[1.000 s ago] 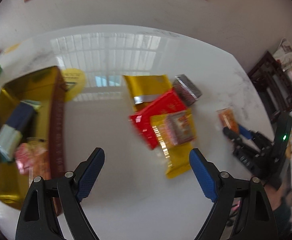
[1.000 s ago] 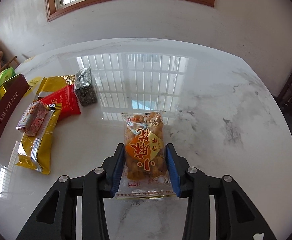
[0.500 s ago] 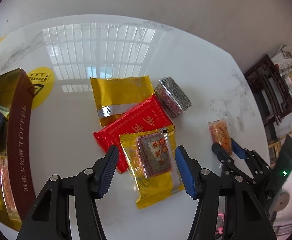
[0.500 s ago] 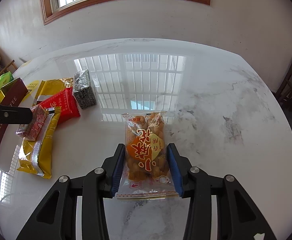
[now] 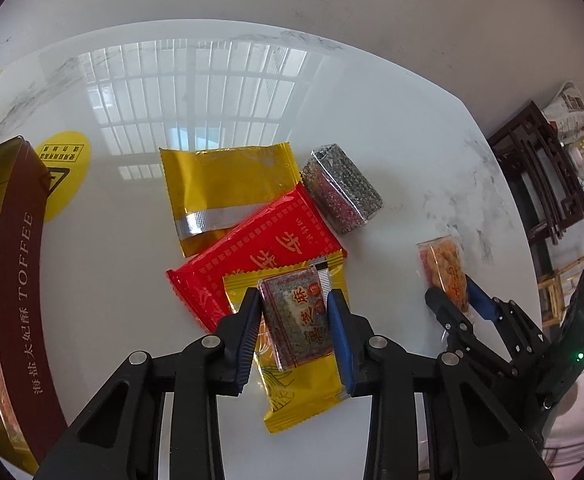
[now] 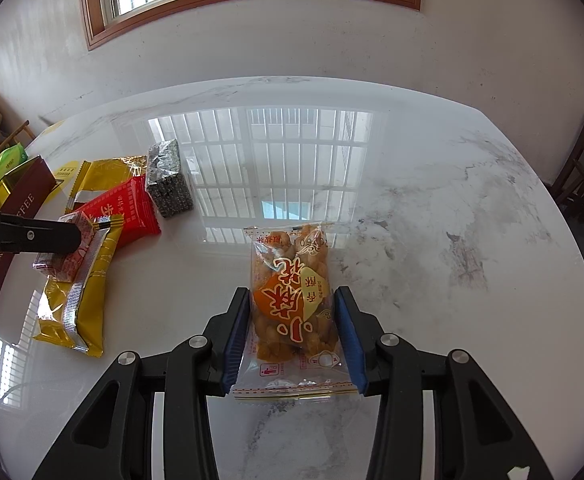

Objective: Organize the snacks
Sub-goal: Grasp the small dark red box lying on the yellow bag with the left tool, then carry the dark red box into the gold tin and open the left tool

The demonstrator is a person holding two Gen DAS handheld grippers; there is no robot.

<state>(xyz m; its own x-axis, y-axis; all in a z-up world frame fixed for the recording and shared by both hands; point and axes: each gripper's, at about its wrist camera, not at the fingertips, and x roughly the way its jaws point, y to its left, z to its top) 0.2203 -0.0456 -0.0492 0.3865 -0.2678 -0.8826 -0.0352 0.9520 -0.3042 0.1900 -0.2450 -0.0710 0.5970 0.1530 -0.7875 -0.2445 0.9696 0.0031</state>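
Left gripper (image 5: 294, 320): has closed onto small dark rectangular wrapped bar (image 5: 296, 316), previously apart.
Right gripper (image 6: 294, 332): unchanged, clamped on clear orange fried-snack packet (image 6: 292, 296), 3 o'clock of pile.

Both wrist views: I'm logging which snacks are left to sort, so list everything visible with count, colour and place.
Dark sesame bar: 1, brown-grey wrapper, between the left tongs, atop the lower gold packet.
Gold packets: 2, one behind the red packet, one in front of it.
Red packet: 1, red, middle of the pile.
Speckled block: 1, grey-black, right of the pile.
Fried twist bag: 1, clear and orange, between the right tongs.
Toffee box: 1, maroon and gold, left edge.
Table: 1, white marble.
Left tongs: 1, black and blue, closed.
Right tongs: 1, closed.
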